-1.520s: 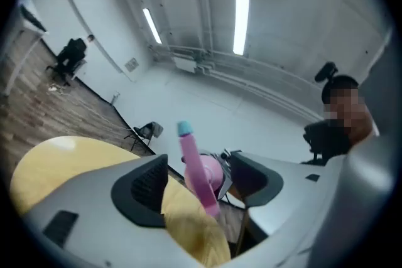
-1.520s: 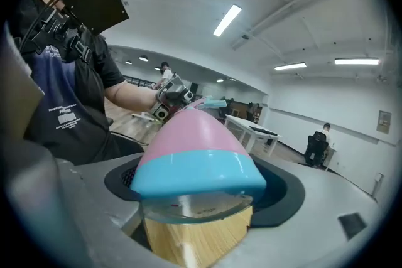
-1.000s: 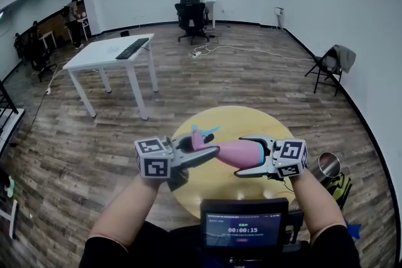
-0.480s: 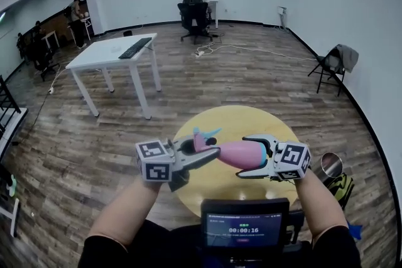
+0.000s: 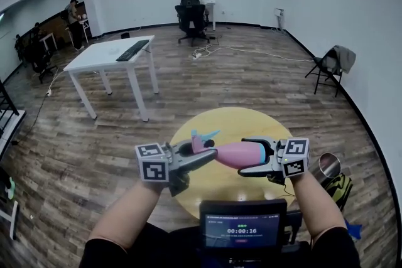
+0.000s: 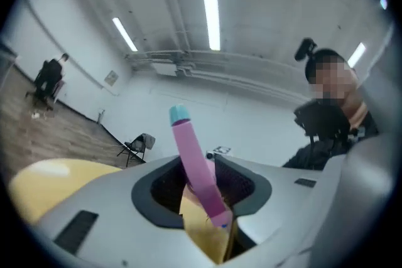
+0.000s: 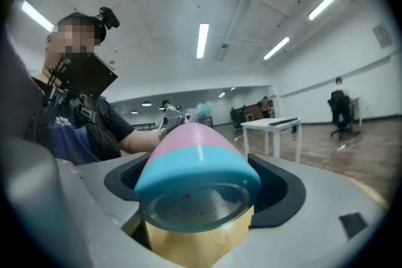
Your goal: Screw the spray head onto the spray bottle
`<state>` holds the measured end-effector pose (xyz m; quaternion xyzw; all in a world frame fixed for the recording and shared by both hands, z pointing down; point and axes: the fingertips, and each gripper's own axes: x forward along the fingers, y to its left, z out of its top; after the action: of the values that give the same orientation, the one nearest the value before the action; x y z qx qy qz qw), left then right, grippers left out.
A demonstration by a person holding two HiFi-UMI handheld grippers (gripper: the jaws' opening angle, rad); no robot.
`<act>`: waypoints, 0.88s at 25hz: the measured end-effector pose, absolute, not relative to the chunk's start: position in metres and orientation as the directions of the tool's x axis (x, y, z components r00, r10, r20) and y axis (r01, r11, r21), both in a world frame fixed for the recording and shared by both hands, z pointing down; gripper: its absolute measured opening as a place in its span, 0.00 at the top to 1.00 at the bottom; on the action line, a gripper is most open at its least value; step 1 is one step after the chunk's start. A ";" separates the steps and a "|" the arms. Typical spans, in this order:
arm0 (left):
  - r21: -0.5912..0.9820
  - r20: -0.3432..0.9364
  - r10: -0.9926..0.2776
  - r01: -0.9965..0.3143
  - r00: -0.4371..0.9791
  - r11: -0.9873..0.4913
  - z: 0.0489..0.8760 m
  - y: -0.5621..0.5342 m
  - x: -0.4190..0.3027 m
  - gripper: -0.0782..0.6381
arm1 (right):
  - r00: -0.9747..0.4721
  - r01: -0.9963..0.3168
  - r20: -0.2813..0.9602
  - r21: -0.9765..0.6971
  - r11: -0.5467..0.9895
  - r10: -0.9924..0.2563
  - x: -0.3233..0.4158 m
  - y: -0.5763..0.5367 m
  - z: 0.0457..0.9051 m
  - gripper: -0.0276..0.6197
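Observation:
A pink spray bottle with a blue base lies level in the air over the round yellow table. My right gripper is shut on its body; in the right gripper view the bottle's base fills the space between the jaws. The pink spray head with its teal trigger sits at the bottle's neck. My left gripper has just been closing with the spray head between its jaws, and now pinches it. In the left gripper view the pink stem with a teal tip stands in the narrow gap.
A white table with a keyboard stands back left. A person sits on an office chair by the far wall. A folding chair stands at the right, a metal cup beside the yellow table, and a screen at my chest.
The left gripper's jaws stand narrower round the spray head than before. The right gripper has rolled a little with the bottle. Both hands stay in about the same place.

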<state>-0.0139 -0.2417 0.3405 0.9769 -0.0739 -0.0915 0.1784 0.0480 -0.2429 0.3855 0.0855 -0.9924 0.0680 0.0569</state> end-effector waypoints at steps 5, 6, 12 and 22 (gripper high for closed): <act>0.666 -0.311 -0.349 -0.059 0.884 -0.743 0.349 -0.275 -0.044 0.66 | -0.889 -0.351 0.149 0.386 0.853 -0.433 0.049 -0.253 0.374 0.14; 0.695 -0.344 -0.368 -0.029 0.864 -0.718 0.347 -0.278 -0.048 0.66 | -0.870 -0.357 0.154 0.459 0.814 -0.468 0.046 -0.255 0.375 0.12; 0.711 -0.350 -0.342 0.009 0.872 -0.703 0.341 -0.270 -0.034 0.66 | -0.853 -0.453 0.004 0.488 0.746 -0.521 0.048 -0.257 0.349 0.17; 0.197 0.003 -0.193 -0.190 0.981 -0.962 0.355 -0.226 -0.005 0.61 | -0.891 -0.328 0.295 0.111 0.938 -0.347 0.055 -0.260 0.411 0.24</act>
<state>-0.0054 -0.2261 0.3550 0.9904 -0.0965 -0.0082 0.0984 0.0554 -0.2599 0.4113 0.1736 -0.9718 -0.0292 0.1568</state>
